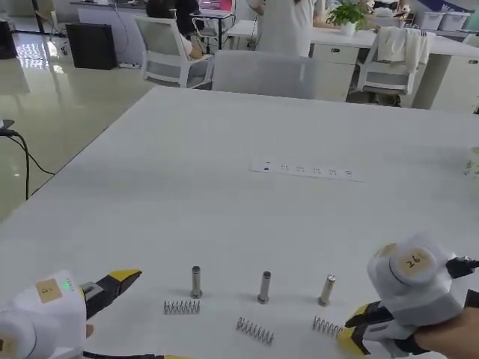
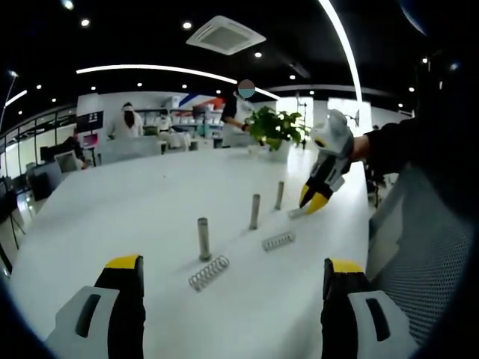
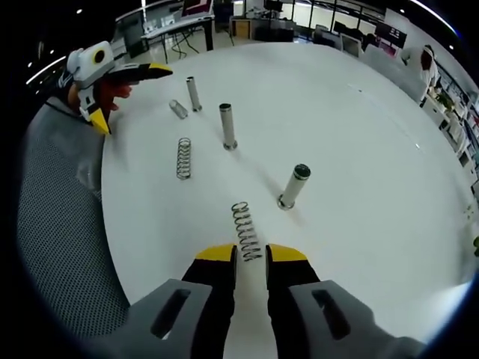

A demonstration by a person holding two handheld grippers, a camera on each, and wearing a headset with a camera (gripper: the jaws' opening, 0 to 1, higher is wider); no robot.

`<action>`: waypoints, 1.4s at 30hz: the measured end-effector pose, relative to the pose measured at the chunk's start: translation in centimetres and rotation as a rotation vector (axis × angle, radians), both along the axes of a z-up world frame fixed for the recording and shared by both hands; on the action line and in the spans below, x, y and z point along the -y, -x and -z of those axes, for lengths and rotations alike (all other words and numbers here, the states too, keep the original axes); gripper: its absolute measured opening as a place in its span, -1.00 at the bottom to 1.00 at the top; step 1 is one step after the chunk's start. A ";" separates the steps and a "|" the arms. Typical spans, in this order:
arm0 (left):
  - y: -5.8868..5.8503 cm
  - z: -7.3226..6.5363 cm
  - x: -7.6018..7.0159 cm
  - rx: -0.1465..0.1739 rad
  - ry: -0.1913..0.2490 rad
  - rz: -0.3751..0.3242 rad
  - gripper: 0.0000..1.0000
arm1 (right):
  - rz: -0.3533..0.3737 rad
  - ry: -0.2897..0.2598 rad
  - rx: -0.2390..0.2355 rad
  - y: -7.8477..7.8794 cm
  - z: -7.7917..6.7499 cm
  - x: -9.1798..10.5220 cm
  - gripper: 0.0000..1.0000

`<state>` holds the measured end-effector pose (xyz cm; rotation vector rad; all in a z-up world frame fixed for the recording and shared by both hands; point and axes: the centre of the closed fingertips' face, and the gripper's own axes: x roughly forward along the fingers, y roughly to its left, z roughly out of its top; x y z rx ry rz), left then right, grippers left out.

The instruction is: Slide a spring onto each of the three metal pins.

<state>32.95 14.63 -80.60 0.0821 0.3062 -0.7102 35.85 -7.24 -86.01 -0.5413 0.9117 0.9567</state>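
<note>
Three metal pins stand upright in a row on the white table (image 1: 224, 224): left pin (image 1: 196, 282), middle pin (image 1: 264, 287), right pin (image 1: 327, 290). A spring lies flat in front of each: left spring (image 1: 182, 307), middle spring (image 1: 254, 330), right spring (image 1: 327, 326). My right gripper (image 3: 252, 254) has its jaws narrowed onto the near end of the right spring (image 3: 245, 224), which still rests on the table beside the right pin (image 3: 292, 187). My left gripper (image 2: 233, 269) is wide open and holds nothing, a little short of the left spring (image 2: 209, 272) and left pin (image 2: 203, 239).
A flush socket strip (image 1: 307, 170) is set into the table's middle. Office chairs (image 1: 172, 52) stand past the far edge, with people and desks behind them. A grey mesh chair back (image 3: 67, 247) is close to the near edge. A potted plant (image 2: 275, 127) stands on the table.
</note>
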 end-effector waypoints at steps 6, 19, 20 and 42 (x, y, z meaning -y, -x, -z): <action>0.0 0.0 0.0 -0.001 0.002 -0.001 0.93 | -0.022 0.032 0.007 -0.1 0.4 0.1 -0.74; 0.0 0.0 -0.2 0.000 0.004 -0.006 0.93 | -0.022 0.031 -0.015 0.0 0.5 0.1 -0.82; 0.0 0.0 -0.2 0.001 0.005 -0.006 0.93 | -0.020 0.030 -0.016 0.0 0.5 0.0 -0.82; 0.6 -0.4 0.1 0.009 0.011 0.018 0.80 | -0.058 0.028 -0.009 0.9 -1.3 -1.5 -0.84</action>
